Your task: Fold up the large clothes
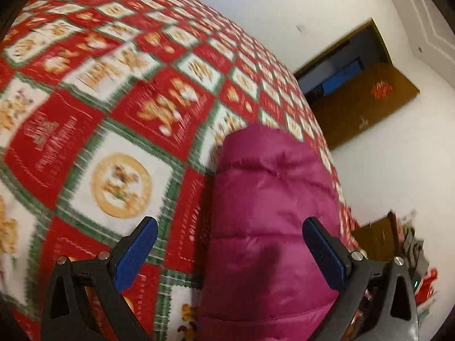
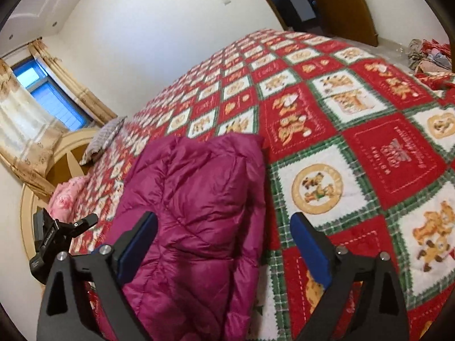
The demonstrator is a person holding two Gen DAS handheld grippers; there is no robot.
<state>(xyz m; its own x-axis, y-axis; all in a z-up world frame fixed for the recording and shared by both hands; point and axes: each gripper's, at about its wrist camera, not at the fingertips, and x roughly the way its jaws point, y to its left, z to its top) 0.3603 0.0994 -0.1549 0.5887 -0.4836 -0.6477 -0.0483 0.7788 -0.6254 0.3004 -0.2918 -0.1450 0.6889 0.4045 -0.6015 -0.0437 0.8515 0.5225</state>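
Observation:
A magenta quilted puffer jacket [image 1: 264,213] lies folded in a long bundle on the bed's red, white and green patchwork quilt [image 1: 119,91]. My left gripper [image 1: 230,233] is open and empty above the jacket's near end, its blue pads [image 1: 136,253] spread wide. In the right wrist view the jacket [image 2: 199,213] lies lower left of centre on the quilt [image 2: 355,147]. My right gripper [image 2: 223,227] is open and empty above it, straddling the jacket's right edge. The left gripper's body [image 2: 57,236] shows at the left edge of that view.
A brown door [image 1: 366,99] stands open in the white wall beyond the bed. Clutter [image 1: 409,253] sits on the floor by the bed's right side. A curtained window [image 2: 42,96], a wooden headboard [image 2: 57,170], a grey pillow [image 2: 105,139] and a pink pillow [image 2: 68,196] are at the bed's head.

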